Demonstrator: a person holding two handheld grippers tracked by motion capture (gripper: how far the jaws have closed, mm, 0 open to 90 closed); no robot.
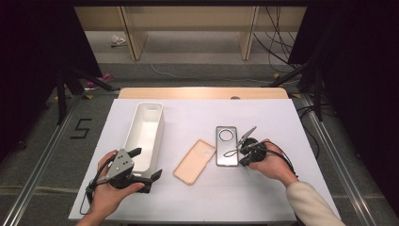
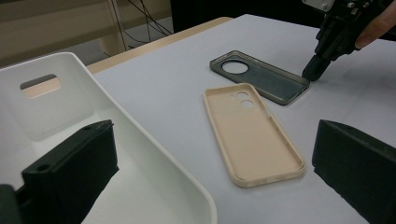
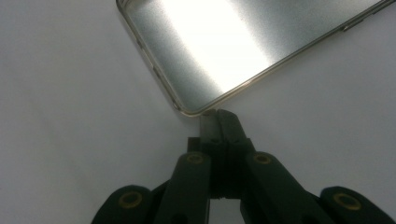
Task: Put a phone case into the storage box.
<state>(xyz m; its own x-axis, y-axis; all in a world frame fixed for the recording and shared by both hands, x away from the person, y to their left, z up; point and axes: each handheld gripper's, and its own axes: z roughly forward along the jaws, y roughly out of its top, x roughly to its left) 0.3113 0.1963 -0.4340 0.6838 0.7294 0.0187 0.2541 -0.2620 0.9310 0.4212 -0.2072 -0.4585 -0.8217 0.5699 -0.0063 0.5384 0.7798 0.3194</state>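
Overhead, a white-covered rectangular table (image 1: 197,197) spreads across the middle of the high view. A long white plastic bin (image 1: 146,134) with a handle slot lies left of centre, its length running up the frame. Just right of it, at centre, a beige soft phone case (image 1: 194,161) lies inside-up and slanted. Beside that, slightly higher, a dark translucent grey phone case (image 1: 226,146) with a round camera hole lies upright in the frame.

At lower left, the person's left hand (image 1: 110,190) wraps the left gripper (image 1: 147,165), which points toward the right beside the near end of the bin. Its jaws stand wide apart with nothing between them; in the left gripper view one jaw hangs over the bin and the other over bare table.

At lower right, a cream-sleeved right hand (image 1: 273,162) holds the right gripper (image 1: 242,161) angled down and to the left. Its jaws are pressed together, tips at the grey case's lower right corner; whether they touch it is unclear.
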